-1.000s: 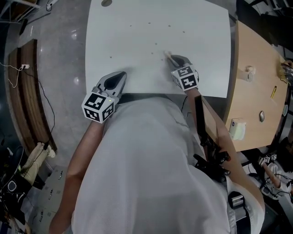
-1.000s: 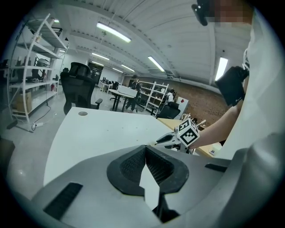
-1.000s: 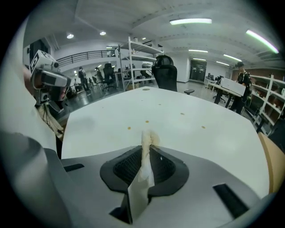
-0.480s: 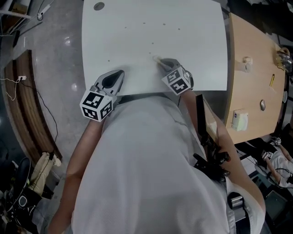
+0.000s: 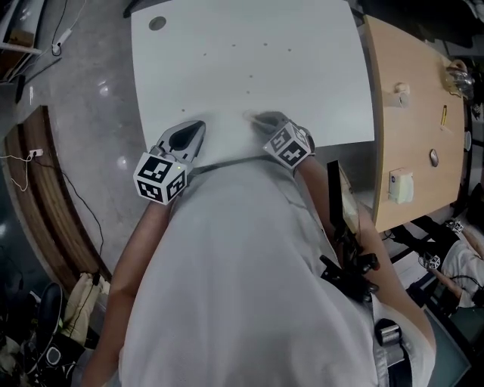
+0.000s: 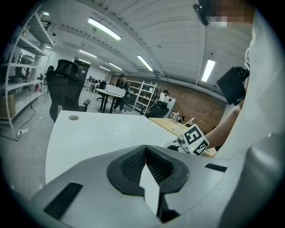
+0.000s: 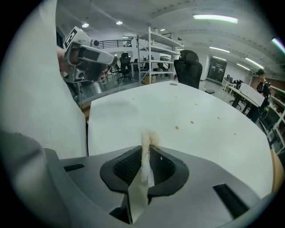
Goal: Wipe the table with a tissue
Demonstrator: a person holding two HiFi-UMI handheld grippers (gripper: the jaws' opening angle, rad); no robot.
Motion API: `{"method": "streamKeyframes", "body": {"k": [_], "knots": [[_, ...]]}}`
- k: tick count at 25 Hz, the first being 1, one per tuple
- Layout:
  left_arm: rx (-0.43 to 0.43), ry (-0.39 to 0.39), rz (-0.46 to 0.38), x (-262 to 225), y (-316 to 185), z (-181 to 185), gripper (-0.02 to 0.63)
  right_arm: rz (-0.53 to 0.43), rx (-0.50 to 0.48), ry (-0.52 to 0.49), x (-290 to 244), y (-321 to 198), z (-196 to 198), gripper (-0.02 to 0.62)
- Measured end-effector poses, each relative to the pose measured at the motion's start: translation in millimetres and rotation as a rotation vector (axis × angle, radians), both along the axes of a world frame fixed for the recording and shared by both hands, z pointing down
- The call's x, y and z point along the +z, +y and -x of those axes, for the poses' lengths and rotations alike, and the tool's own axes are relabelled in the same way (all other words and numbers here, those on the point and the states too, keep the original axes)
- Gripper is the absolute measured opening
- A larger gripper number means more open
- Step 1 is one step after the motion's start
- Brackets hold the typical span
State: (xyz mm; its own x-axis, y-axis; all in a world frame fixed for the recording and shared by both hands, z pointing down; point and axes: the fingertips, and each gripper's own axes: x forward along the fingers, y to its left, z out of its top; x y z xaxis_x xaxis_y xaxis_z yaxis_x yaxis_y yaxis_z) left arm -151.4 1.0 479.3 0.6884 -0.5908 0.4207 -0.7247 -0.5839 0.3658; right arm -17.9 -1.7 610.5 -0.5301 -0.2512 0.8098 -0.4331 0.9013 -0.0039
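The white table (image 5: 302, 75) carries a few small brown spots (image 7: 177, 128). My right gripper (image 5: 255, 119) is low over the table's near edge, shut on a crumpled, brown-stained tissue (image 7: 145, 149) that pokes out past the fingertips; in the head view the tissue (image 5: 248, 115) touches the tabletop. My left gripper (image 5: 197, 127) rests at the near edge to the left, shut with nothing between its jaws. The left gripper view (image 6: 145, 150) shows its pads meeting, with the right gripper's marker cube (image 6: 194, 139) beyond. The person's shirt hides the table's front edge.
A wooden table (image 5: 412, 128) adjoins on the right, holding a white box (image 5: 400, 185) and small items. A grey disc (image 5: 157, 23) sits in the white table's far left corner. Office chairs (image 7: 188, 67) and shelving stand beyond. Cables lie on the floor at left.
The right gripper has drawn the tissue back toward the near edge and slightly left. The left gripper has stayed put. The head camera has shifted a little.
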Motion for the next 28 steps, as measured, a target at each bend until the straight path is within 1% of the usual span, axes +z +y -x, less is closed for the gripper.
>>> {"method": "streamKeyframes", "body": {"k": [2, 4, 5, 7, 9, 11, 13, 16, 18, 22, 25, 26, 28], "knots": [[0.01, 0.004, -0.005, -0.3, 1.5, 6.2, 0.006, 0.056, -0.005, -0.037, 0.0, 7.7, 5.1, 0.06], [0.024, 0.005, -0.008, 0.1, 3.4, 11.5, 0.006, 0.108, 0.016, -0.108, -4.7, 10.0, 9.7, 0.06], [0.03, 0.005, -0.01, 0.1, 4.0, 13.8, 0.006, 0.114, 0.057, -0.151, -10.1, 5.9, 10.5, 0.058], [0.037, 0.005, -0.014, -0.4, 4.5, 19.0, 0.006, 0.093, 0.193, -0.217, -20.5, -11.8, 5.6, 0.06], [0.037, 0.005, -0.016, -0.6, 6.5, 24.1, 0.006, 0.068, 0.342, -0.231, -23.0, -31.5, -7.6, 0.06], [0.033, 0.003, -0.018, -0.6, 9.6, 27.9, 0.006, 0.053, 0.451, -0.213, -20.3, -48.0, -22.3, 0.06], [0.024, 0.002, -0.02, -1.3, 13.1, 32.6, 0.006, 0.032, 0.523, -0.195, -18.3, -62.7, -32.8, 0.06], [-0.009, 0.001, -0.017, -2.1, 18.6, 44.8, 0.006, -0.002, 0.601, -0.191, -18.5, -81.9, -39.0, 0.06], [-0.032, -0.001, -0.013, -1.7, 22.4, 54.2, 0.006, -0.011, 0.626, -0.179, -15.8, -89.4, -37.9, 0.06], [-0.061, -0.003, -0.01, -0.3, 26.8, 69.3, 0.006, 0.002, 0.612, -0.119, -2.9, -91.5, -27.7, 0.06], [-0.075, -0.005, -0.009, 0.3, 29.0, 79.7, 0.006, -0.005, 0.639, -0.097, -1.4, -90.6, -20.4, 0.06], [-0.078, -0.005, -0.009, 0.5, 30.0, 82.0, 0.006, -0.004, 0.635, -0.096, -1.0, -88.9, -16.2, 0.058], [-0.081, -0.005, -0.01, 1.2, 31.6, 85.5, 0.006, -0.006, 0.596, -0.091, 0.6, -84.3, -3.4, 0.058]]}}
